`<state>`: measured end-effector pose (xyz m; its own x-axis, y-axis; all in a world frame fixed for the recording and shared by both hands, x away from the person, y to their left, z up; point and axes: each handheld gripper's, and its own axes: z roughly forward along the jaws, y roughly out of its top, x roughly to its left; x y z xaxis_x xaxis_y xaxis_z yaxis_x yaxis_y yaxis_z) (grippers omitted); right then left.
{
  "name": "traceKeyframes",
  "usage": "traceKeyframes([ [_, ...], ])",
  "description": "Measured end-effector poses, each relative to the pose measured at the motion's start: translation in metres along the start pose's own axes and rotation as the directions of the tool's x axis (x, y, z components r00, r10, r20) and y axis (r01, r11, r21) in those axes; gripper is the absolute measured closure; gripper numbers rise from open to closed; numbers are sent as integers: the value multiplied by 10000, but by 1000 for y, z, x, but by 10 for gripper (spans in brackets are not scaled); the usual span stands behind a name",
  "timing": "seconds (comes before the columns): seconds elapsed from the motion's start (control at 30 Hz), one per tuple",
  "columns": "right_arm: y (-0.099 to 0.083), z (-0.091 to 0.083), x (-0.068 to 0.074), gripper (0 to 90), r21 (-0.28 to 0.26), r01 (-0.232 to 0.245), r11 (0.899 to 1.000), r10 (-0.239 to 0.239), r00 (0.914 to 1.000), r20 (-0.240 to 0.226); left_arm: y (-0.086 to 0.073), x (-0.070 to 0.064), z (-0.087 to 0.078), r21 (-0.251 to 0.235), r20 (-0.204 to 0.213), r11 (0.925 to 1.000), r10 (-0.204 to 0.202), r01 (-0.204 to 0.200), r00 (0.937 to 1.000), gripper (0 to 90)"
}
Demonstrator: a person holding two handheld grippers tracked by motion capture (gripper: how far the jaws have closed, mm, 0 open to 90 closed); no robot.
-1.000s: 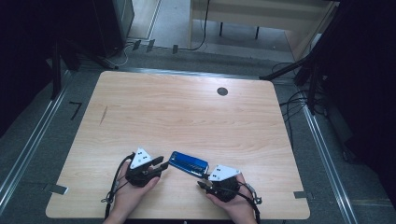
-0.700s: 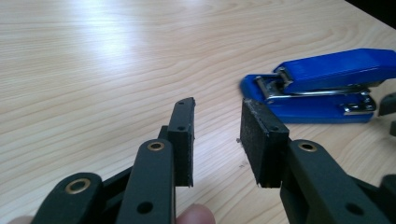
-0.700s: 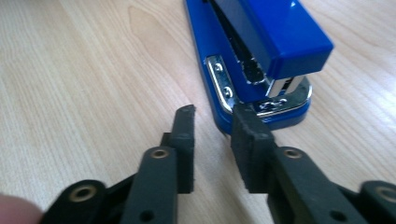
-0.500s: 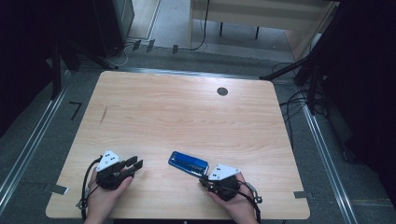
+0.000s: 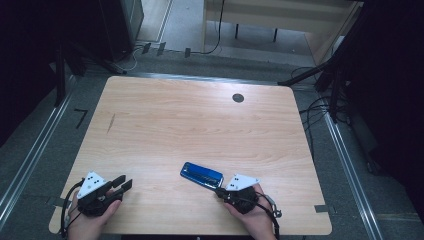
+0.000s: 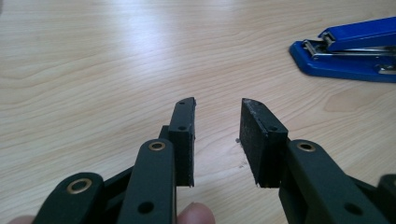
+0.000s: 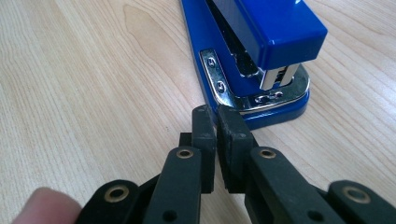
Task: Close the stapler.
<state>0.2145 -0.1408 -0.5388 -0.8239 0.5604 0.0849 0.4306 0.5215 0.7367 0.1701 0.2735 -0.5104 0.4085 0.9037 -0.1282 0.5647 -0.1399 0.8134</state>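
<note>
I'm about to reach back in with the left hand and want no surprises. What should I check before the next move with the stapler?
1. Left claw open, holding nothing: ok.
2. Right claw shut, tips at the blue metal stapler's base: ok.
3. Right claw actually touching the stapler: cannot tell.
4. Stapler lying flat on the light wooden table: ok.
5. Bare table between left claw and stapler: ok.

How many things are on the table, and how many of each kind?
Blue stapler: 1
Black grippers: 2, the left gripper and the right gripper
Total: 3
</note>
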Motion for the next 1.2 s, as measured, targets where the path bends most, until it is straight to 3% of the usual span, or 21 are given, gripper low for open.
traceKeyframes([
  [0.5, 0, 1, 0, 894, -57, 28, 10000, -28, 10000, -7, -3, 4, 10, 335, -89, 9994, 103, -100, 9999, 676],
  [0.77, 1, 3, 1, 900, -126, 66, 9999, -66, 10000, -16, -5, 13, 11, 316, -317, 9994, -113, 123, 9994, 657],
  [1.2, 6, 11, 6, 900, -288, 222, 9993, -222, 9998, 25, -3, 23, 16, -24, -842, 9988, -494, 494, 9952, 422],
])
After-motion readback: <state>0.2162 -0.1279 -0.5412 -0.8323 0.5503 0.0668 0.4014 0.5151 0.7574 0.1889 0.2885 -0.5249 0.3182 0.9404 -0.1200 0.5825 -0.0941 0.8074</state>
